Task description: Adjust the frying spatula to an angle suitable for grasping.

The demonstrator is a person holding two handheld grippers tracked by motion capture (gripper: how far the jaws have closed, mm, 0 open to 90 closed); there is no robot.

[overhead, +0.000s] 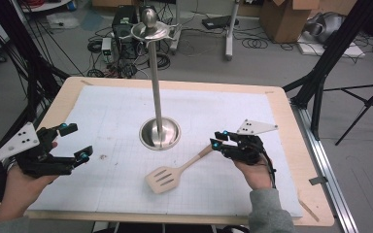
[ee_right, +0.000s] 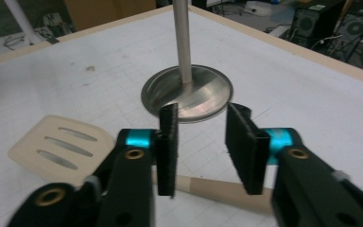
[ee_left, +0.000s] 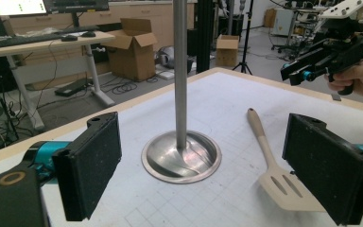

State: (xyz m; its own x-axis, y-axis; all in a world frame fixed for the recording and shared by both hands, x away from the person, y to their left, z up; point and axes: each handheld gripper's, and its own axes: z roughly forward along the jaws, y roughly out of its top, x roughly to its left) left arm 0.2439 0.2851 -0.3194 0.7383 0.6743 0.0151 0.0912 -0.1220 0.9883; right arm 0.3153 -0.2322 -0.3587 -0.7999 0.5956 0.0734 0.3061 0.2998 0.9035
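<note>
gridded white mat covers the table. nearest, the spatula lies flat, handle toward the right gripper, whose half-closed jaws straddle the handle without pressing yet. next: lower and close on it. left gripper hangs wide open, empty. beyond stands the metal stand.

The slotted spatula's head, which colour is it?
Cream, on the slotted spatula; it shows best in the right gripper view.
</note>
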